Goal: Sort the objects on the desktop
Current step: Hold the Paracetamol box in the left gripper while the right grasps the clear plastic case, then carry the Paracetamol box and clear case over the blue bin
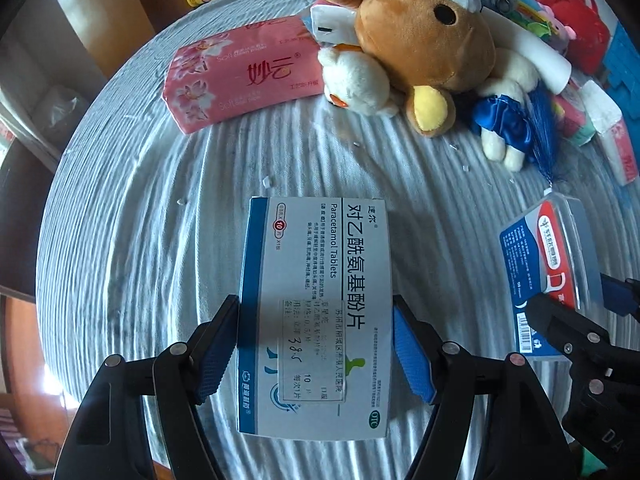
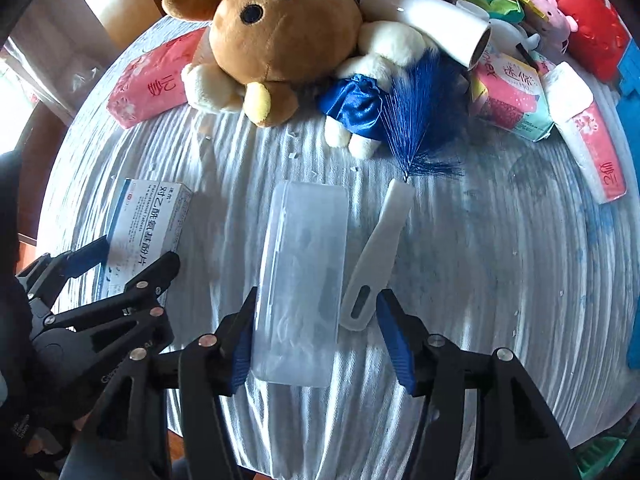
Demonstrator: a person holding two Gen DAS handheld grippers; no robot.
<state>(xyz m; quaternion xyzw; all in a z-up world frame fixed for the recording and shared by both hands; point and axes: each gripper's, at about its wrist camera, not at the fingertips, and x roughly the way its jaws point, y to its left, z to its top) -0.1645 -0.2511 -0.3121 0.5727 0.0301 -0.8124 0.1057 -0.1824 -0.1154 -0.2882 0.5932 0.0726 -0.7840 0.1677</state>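
Our left gripper (image 1: 314,344) has its jaws pressed on both long sides of the paracetamol box (image 1: 316,312), lower centre of the left wrist view, so it's gripped. Our right gripper (image 2: 316,340) has its jaws set wide around the clear plastic case (image 2: 302,280): one jaw touches the case's side, the other stands apart, next to the white brush handle (image 2: 376,256), so nothing's clamped yet.

To do this well, we judge: centre the case between the right jaws, keep the brush handle outside them, then close evenly on the long sides; keep the box level.

Counts, right wrist view: one paracetamol box, one clear case, one blue-bristled brush, one big brown bear plush (image 2: 280,36) upper centre, at least three pink tissue packs (image 2: 152,84). Other toys upper right too jumbled to count. All on the striped worktop (image 2: 500,280).
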